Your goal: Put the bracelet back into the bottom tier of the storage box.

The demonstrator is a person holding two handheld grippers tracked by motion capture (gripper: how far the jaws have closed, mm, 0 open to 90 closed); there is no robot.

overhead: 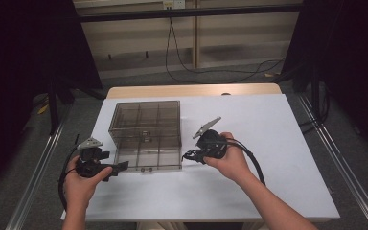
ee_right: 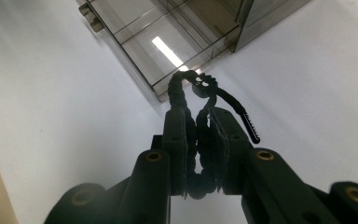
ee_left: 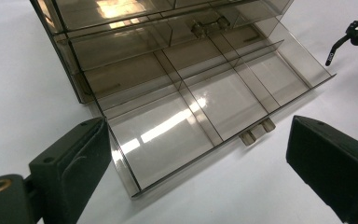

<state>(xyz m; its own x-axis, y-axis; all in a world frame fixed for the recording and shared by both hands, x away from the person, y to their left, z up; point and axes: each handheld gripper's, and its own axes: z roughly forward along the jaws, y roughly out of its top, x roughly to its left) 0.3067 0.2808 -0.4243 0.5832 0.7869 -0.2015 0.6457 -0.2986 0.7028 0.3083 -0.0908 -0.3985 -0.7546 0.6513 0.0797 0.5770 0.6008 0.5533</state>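
Beside the open drawer [ee_left: 205, 107] of the smoked-plastic organiser [overhead: 146, 134], the right gripper [ee_right: 199, 144] pinches a black braided cord [ee_right: 200, 116]; the left gripper [ee_left: 200, 158] gapes wide. Its dangling tip could snag the drawer rim, dropping onto the bench [overhead: 268, 124].

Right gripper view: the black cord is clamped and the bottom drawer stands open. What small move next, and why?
Probably carry the black cord in the right tongs over the open drawer and lower it into a compartment. The cord is pinched between the pads, its loose end hanging just short of the drawer's corner, and the compartments look bare. The left tongs stand open at the drawer front.
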